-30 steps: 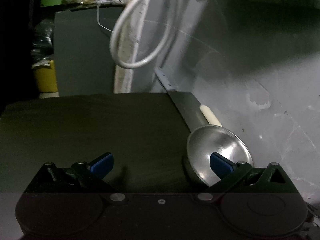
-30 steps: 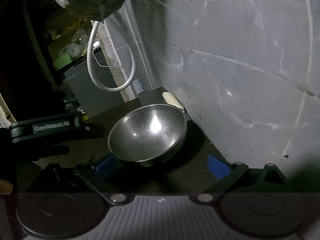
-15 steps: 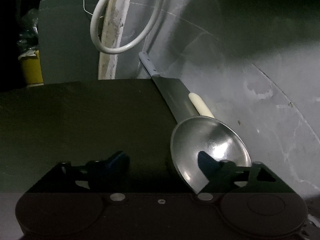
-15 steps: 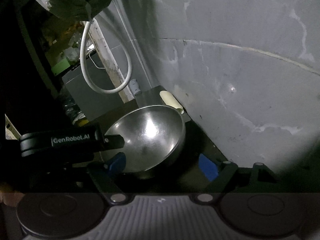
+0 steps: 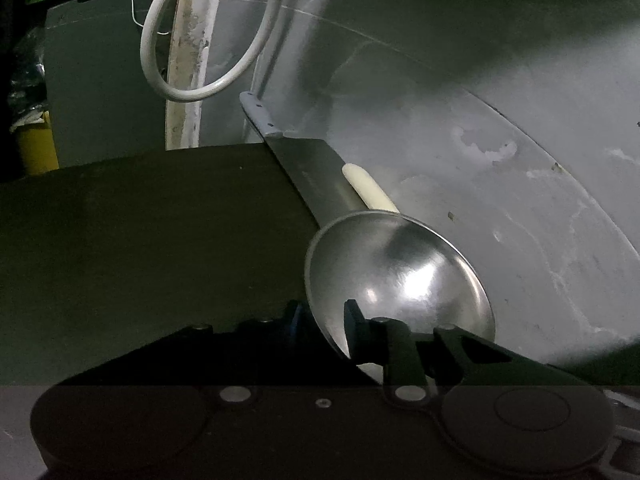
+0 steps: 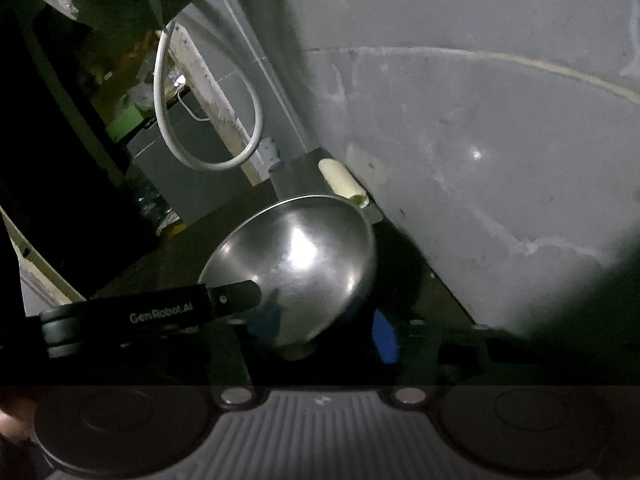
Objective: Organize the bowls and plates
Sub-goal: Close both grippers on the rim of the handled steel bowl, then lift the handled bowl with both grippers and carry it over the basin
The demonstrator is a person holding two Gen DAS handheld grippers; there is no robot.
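The left hand-held gripper (image 5: 325, 322) pinches the steel bowl's (image 5: 400, 276) near rim, while the right hand-held gripper (image 6: 326, 330) clamps its opposite edge.

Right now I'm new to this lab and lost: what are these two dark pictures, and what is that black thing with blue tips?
A person holds a two-finger gripper in each hand, each with a camera looking along its fingers. The left view shows the left gripper pinching the rim of a round shiny steel bowl on a dark tabletop. The right view shows that bowl between the blue pads of the right gripper; contact is unclear. Behind lie a broad-bladed grey-handled knife and a cream cylinder.
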